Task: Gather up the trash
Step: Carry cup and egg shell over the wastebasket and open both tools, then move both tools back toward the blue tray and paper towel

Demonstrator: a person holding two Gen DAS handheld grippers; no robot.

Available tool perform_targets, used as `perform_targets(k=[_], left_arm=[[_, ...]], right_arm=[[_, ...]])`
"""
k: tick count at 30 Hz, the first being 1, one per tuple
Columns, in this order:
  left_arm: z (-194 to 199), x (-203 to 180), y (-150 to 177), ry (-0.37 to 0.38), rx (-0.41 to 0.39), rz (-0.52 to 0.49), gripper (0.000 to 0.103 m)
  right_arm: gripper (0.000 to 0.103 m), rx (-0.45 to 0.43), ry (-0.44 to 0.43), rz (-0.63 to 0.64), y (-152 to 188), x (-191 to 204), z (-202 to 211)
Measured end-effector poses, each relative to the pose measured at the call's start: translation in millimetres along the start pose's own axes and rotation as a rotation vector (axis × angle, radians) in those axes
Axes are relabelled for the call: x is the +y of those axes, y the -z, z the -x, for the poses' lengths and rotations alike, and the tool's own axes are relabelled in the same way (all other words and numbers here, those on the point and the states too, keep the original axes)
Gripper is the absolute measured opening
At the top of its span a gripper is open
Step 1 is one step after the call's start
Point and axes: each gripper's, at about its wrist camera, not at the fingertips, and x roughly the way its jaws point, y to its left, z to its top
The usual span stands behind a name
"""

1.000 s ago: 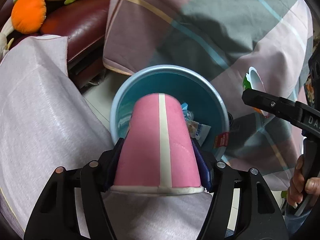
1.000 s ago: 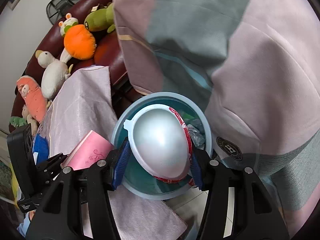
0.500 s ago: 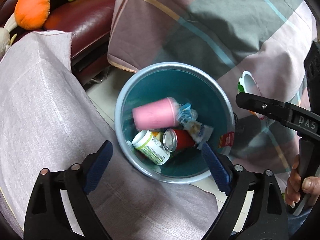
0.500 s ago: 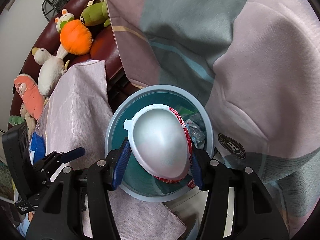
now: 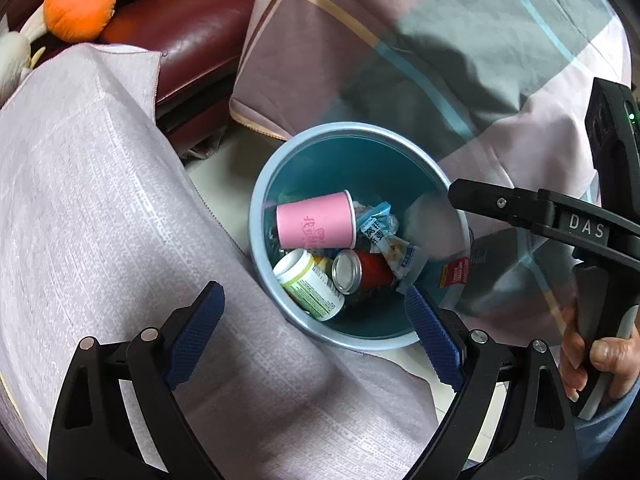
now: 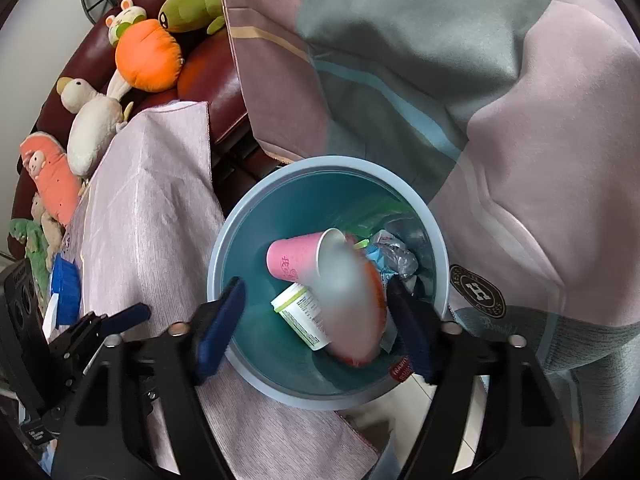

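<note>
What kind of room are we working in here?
Most likely a home living room: a dark red leather sofa with stuffed toys along it, a plaid blanket draped nearby, and a small blue trash bin on the floor.

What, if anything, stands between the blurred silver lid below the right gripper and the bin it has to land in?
Nothing visible does. The lid shows blurred against the open mouth of the blue bin, below the open right gripper. Under it lie only trash already inside: the pink cup and a white bottle.

Dark red leather sofa [image 6: 208,64] lined with plush toys [image 6: 146,54]; plaid quilt [image 6: 440,80] draped beside, pink woven cloth [image 5: 92,208] spread nearby, pale tiled floor [image 5: 224,176] between.
</note>
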Motion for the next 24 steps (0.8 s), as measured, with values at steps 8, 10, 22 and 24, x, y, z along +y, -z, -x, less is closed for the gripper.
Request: perform_targets(k=[8, 10, 22, 24], left_arm=[[10, 16, 7, 0.006, -0.011, 0.043, 0.092], [13, 20, 9, -0.002, -0.017, 0.05, 0.092], [56, 52, 33, -0.033, -0.082, 0.109, 0.092], [66, 59, 39, -0.042, -0.097, 0.123, 0.092]], right_arm=[[0.079, 0.023, 0.017, -0.003, 3, 9, 1], [0.079, 0.026, 0.022, 0.0, 4, 13, 3], [0.082, 0.017, 0.015, 0.076, 17, 60, 19], [0.082, 0.018, 0.011, 0.09, 20, 70, 21]])
